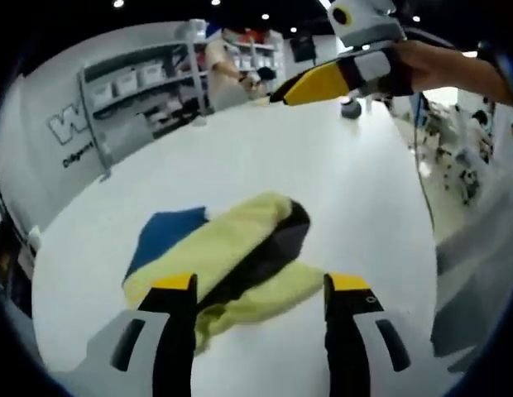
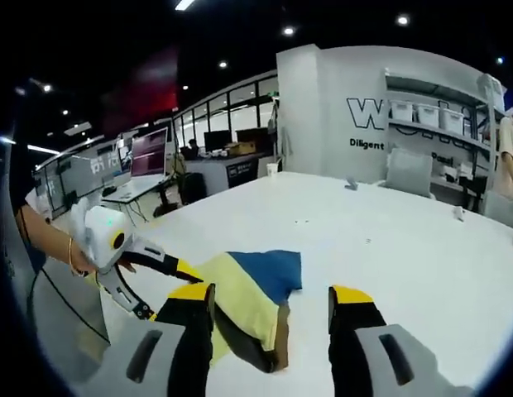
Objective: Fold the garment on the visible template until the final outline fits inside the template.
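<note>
Yellow garment (image 1: 232, 260) with dark panel, bunched on white table (image 1: 323, 182), partly covering blue template (image 1: 170, 236). Left gripper (image 1: 261, 289) spread, empty, just short of garment. Right gripper (image 2: 269, 302) likewise released above it.

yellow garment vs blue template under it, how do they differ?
The yellow garment with a black panel is bunched in uneven folds; the blue flat template lies flat on the white table. The garment lies on top, hiding most of the template, with one blue corner exposed. Both rest on the table ahead of each tool.
</note>
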